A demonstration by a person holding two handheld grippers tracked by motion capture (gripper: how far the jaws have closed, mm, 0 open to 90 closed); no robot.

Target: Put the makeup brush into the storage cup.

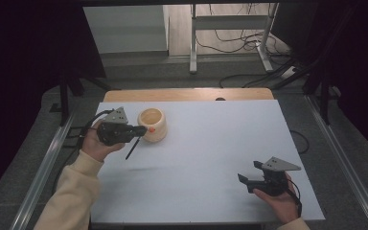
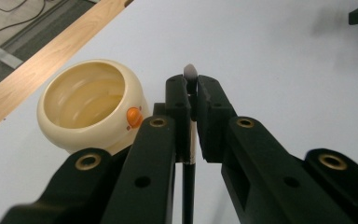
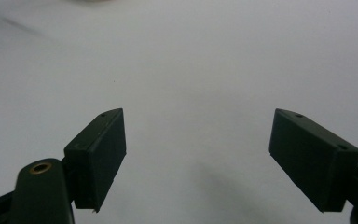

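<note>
A cream round pot [image 1: 152,124] with an orange dot stands at the table's back left; it looks hollow and open-topped in the left gripper view [image 2: 86,105]. My left gripper [image 1: 141,129] hangs just left of the pot, shut on a thin black brush [image 1: 132,148] whose handle slants down toward the table. In the left gripper view the jaws [image 2: 192,86] pinch the brush, its pale tip [image 2: 190,71] poking out above them. My right gripper [image 1: 247,179] rests near the front right, jaws wide apart with nothing between them [image 3: 196,126].
The white table top [image 1: 211,143] ends in a wooden strip [image 1: 187,94] at the back. Metal rails [image 1: 43,167] run along both sides. A stand's legs and cables [image 1: 230,43] lie on the floor beyond.
</note>
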